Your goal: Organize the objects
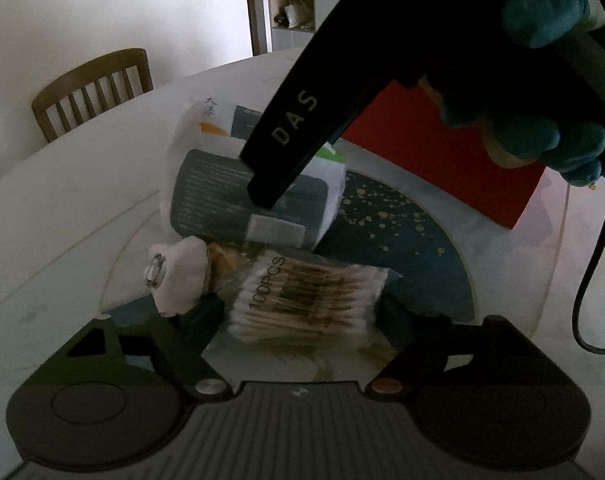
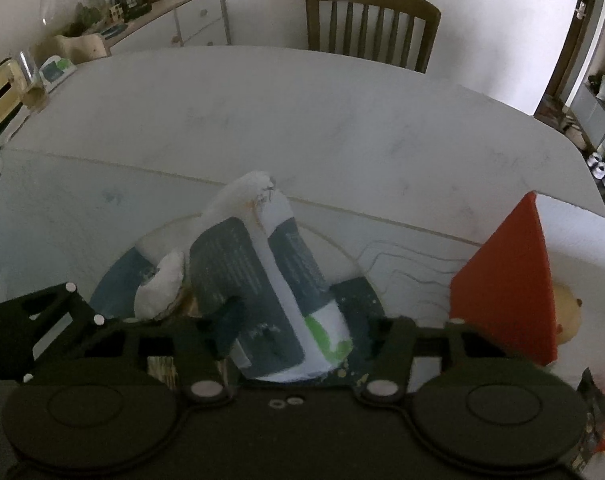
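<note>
The left gripper stood with jaws spread around a swab pack that lay on a dark blue, gold-flecked plate on the white table; whether the pads touched the pack could not be told. The right gripper pinched a white-and-teal pouch over the plate's middle, its top tilted toward the far table edge. A gauze roll lay at the plate's left rim beside the swab pack, and a red box stood just beyond the plate's right rim, with a chair at the far edge.
</note>
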`<state>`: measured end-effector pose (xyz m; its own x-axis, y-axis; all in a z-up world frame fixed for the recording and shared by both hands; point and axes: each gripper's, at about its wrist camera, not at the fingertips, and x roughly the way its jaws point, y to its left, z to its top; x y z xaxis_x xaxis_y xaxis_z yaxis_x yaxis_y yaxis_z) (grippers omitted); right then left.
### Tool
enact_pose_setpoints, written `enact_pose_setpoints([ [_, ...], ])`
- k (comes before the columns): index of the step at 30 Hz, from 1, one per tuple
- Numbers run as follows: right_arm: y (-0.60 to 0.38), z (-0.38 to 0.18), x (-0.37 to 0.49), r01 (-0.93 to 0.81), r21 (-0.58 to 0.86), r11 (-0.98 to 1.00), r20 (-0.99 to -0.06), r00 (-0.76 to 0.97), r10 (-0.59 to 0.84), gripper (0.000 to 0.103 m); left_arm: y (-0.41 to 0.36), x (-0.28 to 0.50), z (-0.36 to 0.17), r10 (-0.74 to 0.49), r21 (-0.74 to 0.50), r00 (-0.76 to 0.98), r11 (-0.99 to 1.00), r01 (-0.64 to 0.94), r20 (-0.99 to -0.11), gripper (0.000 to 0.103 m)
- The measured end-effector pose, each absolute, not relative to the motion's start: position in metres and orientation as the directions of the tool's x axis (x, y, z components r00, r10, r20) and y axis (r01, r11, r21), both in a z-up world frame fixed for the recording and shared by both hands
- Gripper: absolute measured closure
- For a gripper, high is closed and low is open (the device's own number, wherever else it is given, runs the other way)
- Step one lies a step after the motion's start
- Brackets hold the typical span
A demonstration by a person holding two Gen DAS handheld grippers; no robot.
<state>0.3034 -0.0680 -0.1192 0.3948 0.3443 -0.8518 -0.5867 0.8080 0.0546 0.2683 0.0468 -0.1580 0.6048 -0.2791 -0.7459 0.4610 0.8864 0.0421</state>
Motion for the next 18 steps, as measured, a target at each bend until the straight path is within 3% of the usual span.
enact_pose_setpoints([
  [2,-0.070,-0.118,0.303,-0.587,0.056,0.807,-0.850,0.397,0.347,0.071,0.046,0.264,-0.156,-0.276,0.047,0.607,0.887,0.460,-0.745,0.027],
  [7,-0.073,-0.116,0.298,-0.580,0.057,0.813,-0.844,0.407,0.349,0.090,0.047,0.260,-0.153,-0.265,0.055,0.613,0.890,0.453,-0.745,0.032],
  [18,-0.085,-0.098,0.276,-0.507,0.071,0.859,-0.819,0.462,0.340,0.093,0.047,0.248,-0.135,-0.280,0.029,0.613,0.896,0.444,-0.739,0.033],
])
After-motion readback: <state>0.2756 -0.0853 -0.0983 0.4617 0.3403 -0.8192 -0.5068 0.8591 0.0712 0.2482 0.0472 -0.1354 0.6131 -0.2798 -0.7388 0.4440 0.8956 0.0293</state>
